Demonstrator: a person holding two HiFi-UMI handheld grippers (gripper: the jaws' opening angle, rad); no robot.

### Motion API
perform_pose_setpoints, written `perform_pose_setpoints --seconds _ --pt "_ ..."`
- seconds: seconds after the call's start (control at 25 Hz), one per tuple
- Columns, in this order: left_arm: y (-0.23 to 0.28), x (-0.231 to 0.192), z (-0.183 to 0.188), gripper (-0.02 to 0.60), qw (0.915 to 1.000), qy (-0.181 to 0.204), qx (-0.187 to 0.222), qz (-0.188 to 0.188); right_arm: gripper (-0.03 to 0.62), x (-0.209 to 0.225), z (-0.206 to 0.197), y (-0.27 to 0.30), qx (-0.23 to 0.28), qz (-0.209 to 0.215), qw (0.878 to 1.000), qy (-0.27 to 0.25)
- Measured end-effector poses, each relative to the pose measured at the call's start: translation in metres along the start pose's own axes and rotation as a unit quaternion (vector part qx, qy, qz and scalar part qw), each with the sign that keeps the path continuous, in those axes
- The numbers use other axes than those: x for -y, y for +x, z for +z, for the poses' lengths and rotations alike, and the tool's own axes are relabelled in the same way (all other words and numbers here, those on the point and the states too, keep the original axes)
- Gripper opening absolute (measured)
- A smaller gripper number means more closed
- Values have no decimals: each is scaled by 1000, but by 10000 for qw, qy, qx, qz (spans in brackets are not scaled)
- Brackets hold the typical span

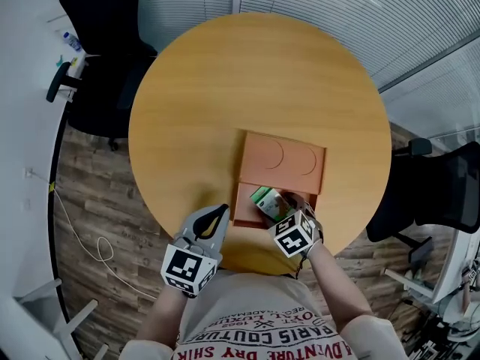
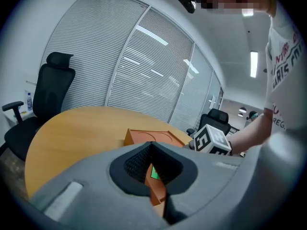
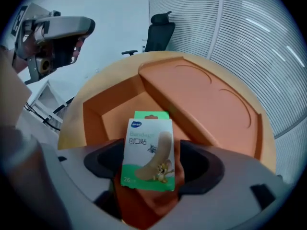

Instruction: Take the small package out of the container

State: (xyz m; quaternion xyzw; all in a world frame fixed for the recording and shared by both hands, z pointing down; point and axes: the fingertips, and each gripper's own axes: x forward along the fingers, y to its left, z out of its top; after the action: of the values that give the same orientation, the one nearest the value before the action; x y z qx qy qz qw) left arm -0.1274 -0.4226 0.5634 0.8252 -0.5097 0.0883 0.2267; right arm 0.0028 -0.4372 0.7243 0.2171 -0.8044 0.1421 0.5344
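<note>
While the left claw (image 1: 218, 212) hangs just off the near-left corner of the orange container (image 1: 283, 160), its jaws drawn together with nothing in them, the right claw (image 3: 152, 163) reaches into the container's open near end. Its jaws stand wide, and the small package (image 3: 148, 150), a green-and-white box of plasters, sits upright between them, with the pads clear of its sides. I can't tell whether the box rests on the container's floor. A sliding lid covers the far part of the container, which lies toward the near edge of the round wooden table (image 1: 225, 88).
</note>
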Motion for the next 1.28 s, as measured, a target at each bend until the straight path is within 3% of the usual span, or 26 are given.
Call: perform_pose_setpoints --seconds 0.2,0.64,1.04,1.28 --pt "-3 -5 -3 8 9998 -95 1 187 370 1 -1 13 -147 99 9996 222" --pt "-20 -3 -6 8 9991 -100 43 402 353 -5 -3 7 -141 215 9997 29" --pt "-32 13 9 8 9987 52 212 452 353 -12 6 -43 77 252 9979 -586" --pt "-43 24 18 8 9981 168 313 496 353 -23 8 -73 336 338 9973 -562"
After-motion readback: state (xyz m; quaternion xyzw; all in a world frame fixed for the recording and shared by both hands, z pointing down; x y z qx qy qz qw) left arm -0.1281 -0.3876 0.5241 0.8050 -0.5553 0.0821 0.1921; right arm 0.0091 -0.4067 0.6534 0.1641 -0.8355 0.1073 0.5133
